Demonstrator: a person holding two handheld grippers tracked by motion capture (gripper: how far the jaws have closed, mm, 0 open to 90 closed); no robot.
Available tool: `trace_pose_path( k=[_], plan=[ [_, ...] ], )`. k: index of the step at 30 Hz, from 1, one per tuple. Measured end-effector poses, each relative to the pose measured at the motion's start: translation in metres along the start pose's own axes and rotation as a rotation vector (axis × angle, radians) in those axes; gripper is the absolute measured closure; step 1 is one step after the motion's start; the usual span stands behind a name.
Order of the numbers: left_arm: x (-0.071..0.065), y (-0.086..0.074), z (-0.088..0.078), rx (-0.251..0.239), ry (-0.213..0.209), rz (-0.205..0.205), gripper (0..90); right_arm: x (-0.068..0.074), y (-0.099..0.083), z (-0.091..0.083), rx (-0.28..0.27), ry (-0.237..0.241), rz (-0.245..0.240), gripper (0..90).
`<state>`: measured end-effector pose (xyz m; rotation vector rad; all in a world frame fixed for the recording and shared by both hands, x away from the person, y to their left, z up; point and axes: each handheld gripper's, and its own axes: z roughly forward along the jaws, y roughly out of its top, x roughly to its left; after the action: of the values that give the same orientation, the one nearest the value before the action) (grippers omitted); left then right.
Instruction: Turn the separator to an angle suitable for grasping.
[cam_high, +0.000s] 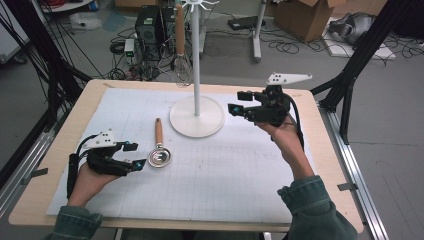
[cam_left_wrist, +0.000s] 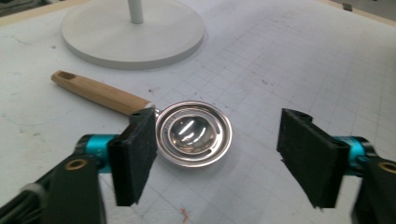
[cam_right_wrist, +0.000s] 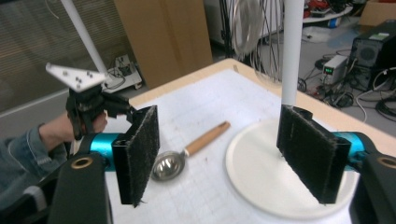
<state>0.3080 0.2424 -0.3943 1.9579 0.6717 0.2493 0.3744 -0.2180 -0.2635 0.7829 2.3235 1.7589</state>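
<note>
The strainer (cam_high: 159, 150) lies on the table (cam_high: 60, 150) left of the stand (cam_high: 196, 116), its bowl just right of the open, empty left gripper (cam_high: 136, 156). Better to clamp the wooden handle (cam_left_wrist: 100, 92) than the slippery rim. The right gripper (cam_high: 239, 102) hangs open and empty beside the stand.

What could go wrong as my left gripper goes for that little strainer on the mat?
The left gripper has open jaws beside the strainer, whose shallow metal bowl lies flat on the mat; the pads may slide off its rim or push it away. The wooden handle points toward the stand's base, so a nudge could knock it against that. The right gripper hovers near the stand's pole and might bump it.
</note>
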Motion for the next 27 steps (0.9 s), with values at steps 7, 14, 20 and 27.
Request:
trace_pose_path(
  k=[7,14,20,27],
  plan=[
    [0.001,0.006,0.014,0.016,0.005,0.000,50.1,0.006,-0.033,-0.014,0.014,-0.015,0.004,26.8],
    [0.006,0.016,0.028,0.061,0.019,0.007,78.5,0.005,-0.063,-0.027,0.005,-0.037,0.009,25.9],
    [0.010,0.022,0.048,0.083,0.054,0.001,89.1,0.002,-0.082,-0.035,0.020,-0.053,0.019,25.2],
    [0.014,0.033,0.074,0.114,0.063,-0.011,89.5,0.000,-0.097,-0.045,0.019,-0.072,0.015,25.0]
  ],
)
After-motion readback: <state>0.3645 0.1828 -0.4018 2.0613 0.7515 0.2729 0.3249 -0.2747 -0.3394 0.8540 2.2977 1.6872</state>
